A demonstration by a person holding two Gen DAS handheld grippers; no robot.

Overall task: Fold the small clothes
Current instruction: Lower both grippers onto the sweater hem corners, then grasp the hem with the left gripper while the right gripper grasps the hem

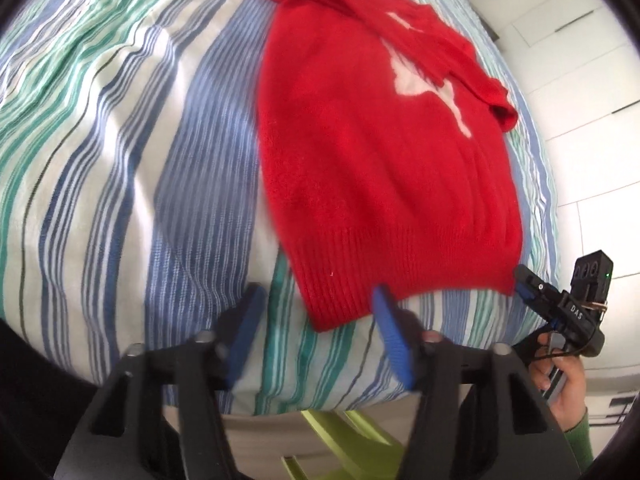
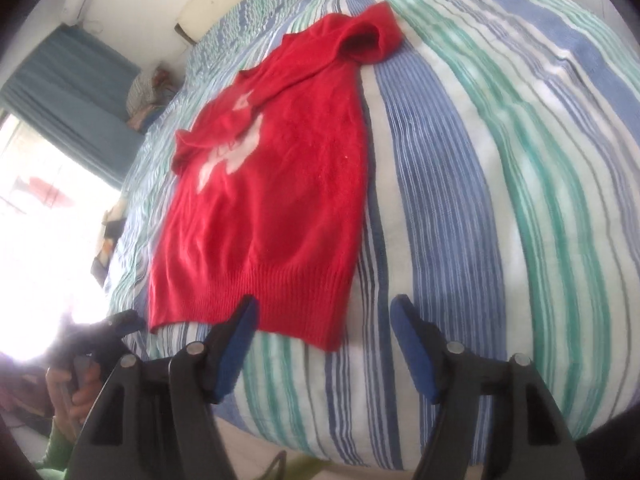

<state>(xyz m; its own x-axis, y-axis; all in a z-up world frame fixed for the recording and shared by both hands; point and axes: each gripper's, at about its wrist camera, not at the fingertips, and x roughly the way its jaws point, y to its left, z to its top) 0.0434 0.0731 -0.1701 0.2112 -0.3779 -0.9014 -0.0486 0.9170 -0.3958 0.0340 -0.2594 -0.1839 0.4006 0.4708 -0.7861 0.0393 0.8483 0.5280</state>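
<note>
A red knitted sweater (image 1: 380, 160) is laid flat on a striped bedspread (image 1: 120, 160) in blue, green and white. In the left wrist view it is stretched from its ribbed hem at about 6 o'clock to its neck at 12 o'clock. A white motif (image 1: 412, 80) is shown on the chest, partly covered by a sleeve (image 1: 460, 60) folded across it.

The left gripper (image 1: 318, 294) is held over the hem with its blue-padded fingers spread. The near hem corner is seen between them, and the 3 o'clock finger is overlapped with the hem's edge (no pinch is shown). At 4 o'clock in this view the other tool is seen at the opposite hem corner, gripped by a hand (image 1: 568, 384) in a green cuff (image 1: 580, 436).

In the right wrist view the right gripper (image 2: 324, 304) is likewise spread. The hem corner is framed between its fingers, and the 9 o'clock finger is placed against the ribbing. The cloth is not clamped. A blue curtain (image 2: 68, 92) is seen at 10 o'clock, beside a bright window (image 2: 40, 220) at 9 o'clock. The glare leaves the left tool at 8 o'clock poorly resolved.
</note>
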